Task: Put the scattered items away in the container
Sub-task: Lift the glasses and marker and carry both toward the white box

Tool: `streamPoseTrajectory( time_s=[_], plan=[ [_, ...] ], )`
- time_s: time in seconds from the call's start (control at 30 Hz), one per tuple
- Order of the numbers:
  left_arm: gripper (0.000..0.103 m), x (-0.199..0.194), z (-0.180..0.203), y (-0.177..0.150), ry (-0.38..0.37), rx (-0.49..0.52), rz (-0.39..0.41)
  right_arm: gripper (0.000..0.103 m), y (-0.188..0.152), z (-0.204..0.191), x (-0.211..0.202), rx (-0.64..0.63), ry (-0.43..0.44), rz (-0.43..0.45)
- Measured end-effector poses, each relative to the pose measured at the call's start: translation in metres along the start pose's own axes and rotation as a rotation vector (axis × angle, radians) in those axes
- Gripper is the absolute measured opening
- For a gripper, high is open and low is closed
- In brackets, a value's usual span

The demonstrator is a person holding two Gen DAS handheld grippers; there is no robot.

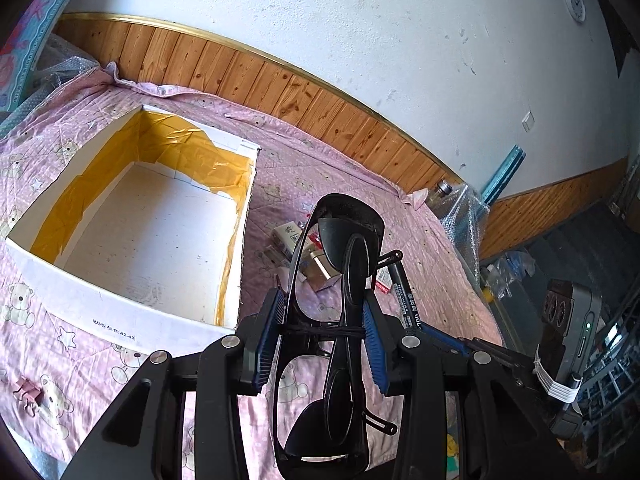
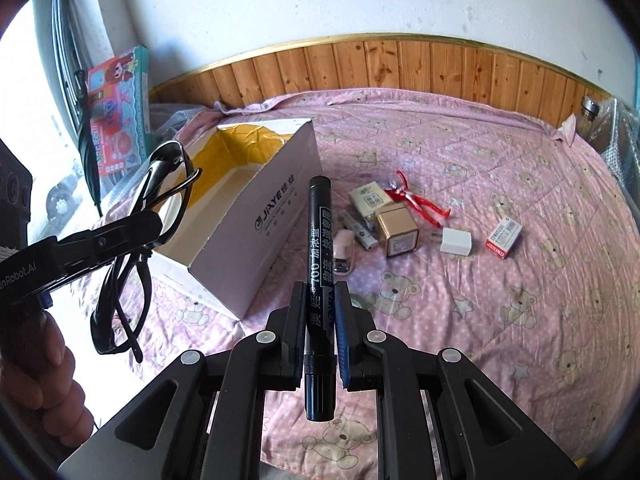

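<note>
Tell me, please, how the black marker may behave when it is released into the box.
The black marker looks round and smooth, so it would probably roll on the bare floor of the box. It seems stiff and light, unlikely to break. The right hand-held gripper holds it mid-barrel.

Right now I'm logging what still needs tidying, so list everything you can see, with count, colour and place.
box: 1, white, yellow-lined, empty, left on bedspread
glasses: 1, black, in left gripper
marker: 1, black, in right gripper
small cartons: 2, gold and cream, mid bedspread
figure: 1, red, behind cartons
charger: 1, white, right of cartons
staple box: 1, red-white, far right
stapler: 1, pink, beside box
tube: 1, silvery, beside stapler
binder clip: 1, pink, near edge
left gripper: shut
right gripper: shut
hand: 1, holding left gripper
</note>
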State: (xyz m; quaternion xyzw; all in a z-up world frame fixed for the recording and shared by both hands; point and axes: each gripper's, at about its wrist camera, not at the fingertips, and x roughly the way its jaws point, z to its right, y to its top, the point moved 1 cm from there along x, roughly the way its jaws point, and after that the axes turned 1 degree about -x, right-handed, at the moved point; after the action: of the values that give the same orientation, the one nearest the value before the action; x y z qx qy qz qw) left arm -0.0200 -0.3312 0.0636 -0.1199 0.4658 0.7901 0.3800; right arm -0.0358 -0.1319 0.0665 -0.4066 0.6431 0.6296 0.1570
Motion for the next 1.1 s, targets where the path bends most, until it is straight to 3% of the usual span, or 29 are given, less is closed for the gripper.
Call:
streamPoseTrajectory(
  time_s=[1.1],
  plan=[
    [0.04,-0.037,-0.036,0.031,0.056,-0.054,0.101,0.014,0.048,-0.063,0.014,-0.122,0.118,0.038]
  ],
)
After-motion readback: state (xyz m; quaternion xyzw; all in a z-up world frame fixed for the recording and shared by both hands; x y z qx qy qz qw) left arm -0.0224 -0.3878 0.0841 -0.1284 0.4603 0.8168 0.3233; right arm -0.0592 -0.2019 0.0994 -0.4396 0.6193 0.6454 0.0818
